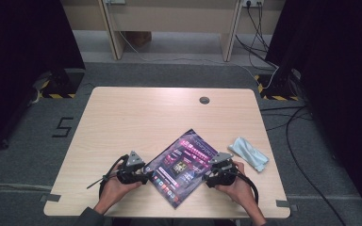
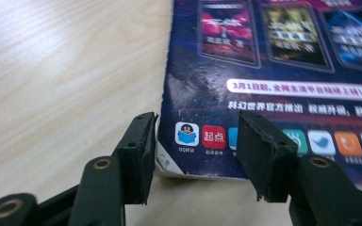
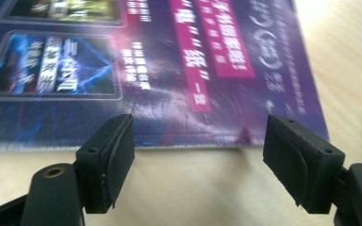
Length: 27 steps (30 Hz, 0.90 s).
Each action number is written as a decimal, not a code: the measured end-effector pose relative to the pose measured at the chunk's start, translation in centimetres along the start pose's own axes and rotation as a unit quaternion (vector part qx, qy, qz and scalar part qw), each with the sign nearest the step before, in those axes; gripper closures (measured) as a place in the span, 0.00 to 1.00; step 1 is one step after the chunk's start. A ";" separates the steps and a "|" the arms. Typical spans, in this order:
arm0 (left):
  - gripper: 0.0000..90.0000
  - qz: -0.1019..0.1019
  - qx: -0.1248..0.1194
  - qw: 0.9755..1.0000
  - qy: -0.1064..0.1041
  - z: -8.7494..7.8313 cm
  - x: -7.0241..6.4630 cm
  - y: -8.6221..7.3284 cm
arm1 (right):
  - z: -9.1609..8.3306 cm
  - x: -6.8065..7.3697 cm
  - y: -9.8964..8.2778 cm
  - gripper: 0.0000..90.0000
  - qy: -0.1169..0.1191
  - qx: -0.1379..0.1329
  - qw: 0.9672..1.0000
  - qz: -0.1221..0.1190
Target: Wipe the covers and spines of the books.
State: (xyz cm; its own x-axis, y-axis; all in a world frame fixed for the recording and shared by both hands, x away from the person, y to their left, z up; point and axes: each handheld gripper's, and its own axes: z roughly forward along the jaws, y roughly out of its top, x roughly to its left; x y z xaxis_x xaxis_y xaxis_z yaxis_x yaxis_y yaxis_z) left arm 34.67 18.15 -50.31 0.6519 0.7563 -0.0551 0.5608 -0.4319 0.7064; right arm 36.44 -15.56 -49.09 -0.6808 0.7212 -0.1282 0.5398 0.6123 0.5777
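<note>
A purple magazine (image 1: 184,165) lies flat and turned at an angle on the wooden table (image 1: 146,113), near its front edge. My left gripper (image 1: 147,176) is at the magazine's left corner. In the left gripper view the jaws stand partly apart around that corner (image 2: 198,127): one pad (image 2: 141,155) is beside the cover's edge, the other (image 2: 264,155) is above the row of app icons on the magazine (image 2: 264,70). My right gripper (image 1: 206,176) is at the magazine's right edge, and its own view shows the gripper (image 3: 200,127) wide open just short of the magazine (image 3: 146,70), with nothing between the jaws.
A crumpled light blue cloth (image 1: 249,153) lies on the table to the right of the magazine, close to my right hand. A round cable hole (image 1: 204,100) sits near the table's far edge. Cables run over the floor at the right.
</note>
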 end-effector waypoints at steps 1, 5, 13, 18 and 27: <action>0.53 0.000 0.004 1.000 -0.003 -0.2 -0.3 -0.1 | 0.1 -0.2 0.1 0.29 -0.005 0.000 1.000 0.002; 0.52 -0.015 0.007 1.000 -0.018 -0.6 -1.2 -0.7 | 0.6 -0.8 0.7 0.29 -0.016 0.002 1.000 0.006; 0.52 -0.023 0.013 0.998 -0.065 -1.3 -3.1 -1.7 | 1.7 -2.6 1.8 0.30 -0.036 0.002 0.999 0.020; 0.53 0.000 0.019 0.997 -0.074 -1.1 -4.2 -1.6 | 2.3 -3.2 2.6 0.36 -0.049 -0.001 0.998 0.029; 0.55 0.011 0.018 0.996 -0.085 -1.0 -4.7 -1.5 | 1.3 -1.7 2.1 0.37 0.043 -0.008 0.998 0.048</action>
State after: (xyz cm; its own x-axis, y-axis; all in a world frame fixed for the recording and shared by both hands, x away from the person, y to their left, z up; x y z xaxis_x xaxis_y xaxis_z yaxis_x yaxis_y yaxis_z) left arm 30.21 15.76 -50.42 0.7389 0.6543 -0.1610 0.5617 -0.4663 0.6834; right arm 39.42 -15.10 -48.64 -0.6669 0.7451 -0.0029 0.5969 0.5365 0.5966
